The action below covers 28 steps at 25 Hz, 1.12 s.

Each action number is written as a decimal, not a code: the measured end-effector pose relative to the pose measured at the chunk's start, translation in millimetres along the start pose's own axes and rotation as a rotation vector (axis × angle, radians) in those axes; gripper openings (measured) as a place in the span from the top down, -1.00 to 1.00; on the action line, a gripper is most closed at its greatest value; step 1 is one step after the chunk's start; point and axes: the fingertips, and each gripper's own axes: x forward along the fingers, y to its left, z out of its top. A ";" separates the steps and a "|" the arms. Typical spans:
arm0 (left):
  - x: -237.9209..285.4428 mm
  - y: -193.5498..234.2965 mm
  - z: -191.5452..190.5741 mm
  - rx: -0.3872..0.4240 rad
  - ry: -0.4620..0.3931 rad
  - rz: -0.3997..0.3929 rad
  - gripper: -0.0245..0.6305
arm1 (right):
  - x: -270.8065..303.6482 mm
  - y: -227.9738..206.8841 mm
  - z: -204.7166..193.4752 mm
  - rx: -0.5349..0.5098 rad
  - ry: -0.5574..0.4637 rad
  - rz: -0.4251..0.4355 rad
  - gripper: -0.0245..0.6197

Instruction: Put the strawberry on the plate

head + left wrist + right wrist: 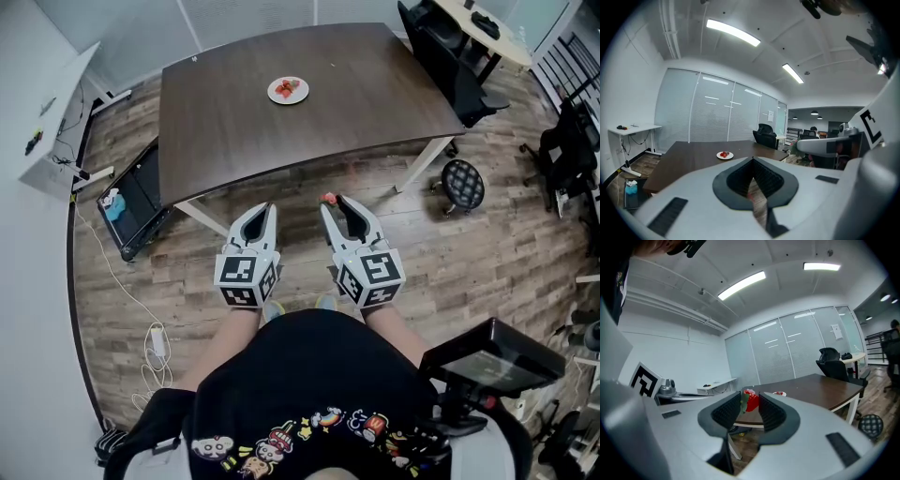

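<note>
A dark table stands on wood floor, black stool beside it.

The strawberry is red with a green leafy part on its left. It is pinched between the 2 jaw tips of the right gripper, in the air just short of the dark table's near edge. The plate, small, round and white, lies flat toward the table's far side, well apart from the strawberry, with red pieces on it.

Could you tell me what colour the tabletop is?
The tabletop is dark brown, clearest in the head view.
</note>
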 end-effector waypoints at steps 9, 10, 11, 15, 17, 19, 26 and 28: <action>13.8 -34.7 -6.6 0.003 0.006 0.036 0.92 | -17.3 -33.1 -6.3 0.009 0.017 0.034 0.53; 15.9 -36.6 -7.9 0.004 0.009 0.041 0.92 | -18.1 -36.7 -7.3 0.011 0.018 0.036 0.53; 18.0 -37.7 -9.0 0.006 0.010 0.046 0.92 | -18.2 -39.8 -8.5 0.013 0.019 0.038 0.53; 22.0 -36.6 -13.6 0.006 0.013 0.063 0.92 | -17.3 -45.4 -17.9 0.018 0.036 0.039 0.53; 26.9 -34.6 -13.4 0.011 0.013 0.069 0.92 | -14.5 -48.4 -21.8 0.022 0.045 0.035 0.53; 33.2 -29.4 -13.3 0.007 0.015 0.073 0.92 | -8.5 -50.2 -26.3 0.025 0.061 0.034 0.53; 56.1 3.2 -25.8 -0.023 0.030 0.075 0.92 | 26.1 -50.6 -48.7 0.005 0.121 0.042 0.53; 67.8 17.0 -28.1 -0.027 0.033 0.069 0.92 | 43.3 -51.7 -52.1 -0.006 0.129 0.042 0.53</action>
